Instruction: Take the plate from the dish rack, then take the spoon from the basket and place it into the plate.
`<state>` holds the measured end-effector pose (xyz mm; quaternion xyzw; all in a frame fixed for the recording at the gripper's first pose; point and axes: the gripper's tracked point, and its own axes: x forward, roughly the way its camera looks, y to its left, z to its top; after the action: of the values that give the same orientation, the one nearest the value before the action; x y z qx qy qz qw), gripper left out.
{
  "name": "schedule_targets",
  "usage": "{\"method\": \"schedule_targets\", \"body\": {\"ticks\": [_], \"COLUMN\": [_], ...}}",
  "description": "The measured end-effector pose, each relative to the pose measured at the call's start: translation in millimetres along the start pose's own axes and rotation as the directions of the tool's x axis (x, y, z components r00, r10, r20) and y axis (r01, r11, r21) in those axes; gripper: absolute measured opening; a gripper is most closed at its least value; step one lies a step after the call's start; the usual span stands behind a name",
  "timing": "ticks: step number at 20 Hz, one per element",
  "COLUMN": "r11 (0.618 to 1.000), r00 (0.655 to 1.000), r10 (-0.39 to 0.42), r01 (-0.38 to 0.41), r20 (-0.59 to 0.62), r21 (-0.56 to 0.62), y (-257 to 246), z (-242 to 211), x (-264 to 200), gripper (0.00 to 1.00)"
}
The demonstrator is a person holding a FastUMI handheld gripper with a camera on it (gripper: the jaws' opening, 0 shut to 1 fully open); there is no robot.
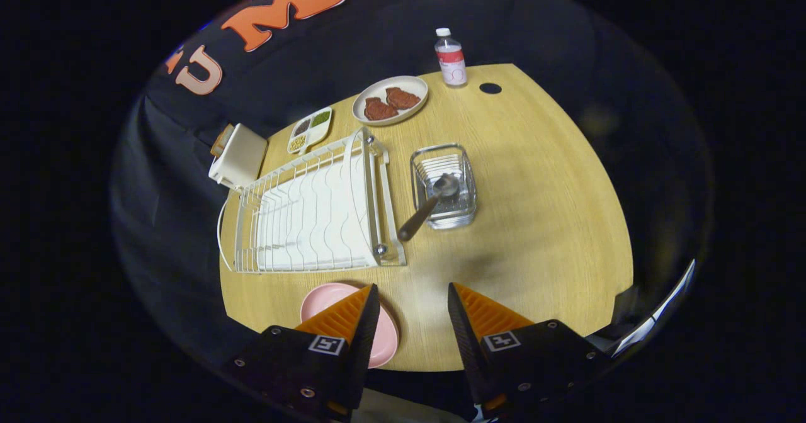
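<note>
**Plate on table, spoon in basket, gripper empty**

Gripper [410, 297]: held high above the wooden table [554, 221], looking down on it. Jaws spread apart, nothing between them, bare tabletop showing in the gap.

Pink plate [324, 300]: lying flat on the table near its front edge, just ahead of the white dish rack's near side. Partly covered by the left finger, which passes over it; contact between the two not determinable. Plate surface empty where visible.

Dish rack [308, 215]: white wire frame over a white drip tray, standing beyond the left finger. No dishes seen in its slots.

Basket [444, 184]: clear walled basket with a wire rim, just beside the rack's right end, beyond the gap between the fingers.

Spoon [431, 203]: metal bowl resting inside the basket, dark handle leaning out over the near rim toward the rack's corner. Well apart from both fingers.

Further back on the table: a pale oval plate [390, 100] carrying two brown pieces, a small divided tray [310, 129] with green and dark contents, a white boxy appliance [238, 156] at the rack's far corner, and a capped bottle [450, 58] with a reddish label beside a round hole [490, 88] in the tabletop.
</note>
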<state>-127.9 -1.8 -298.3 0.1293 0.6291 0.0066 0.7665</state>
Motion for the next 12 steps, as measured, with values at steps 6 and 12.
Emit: {"method": "schedule_targets", "body": {"ticks": [6,12], "r11": [0.996,0.978], "r00": [0.973,0.906], "r10": [0.061,0.083], "r01": [-0.043,0.005], "r20": [0.224,0.415], "r21": [-0.084,-0.207], "y": [13,10], "z": [50,48], "x": [4,34], "gripper": [0.82,0.83]}}
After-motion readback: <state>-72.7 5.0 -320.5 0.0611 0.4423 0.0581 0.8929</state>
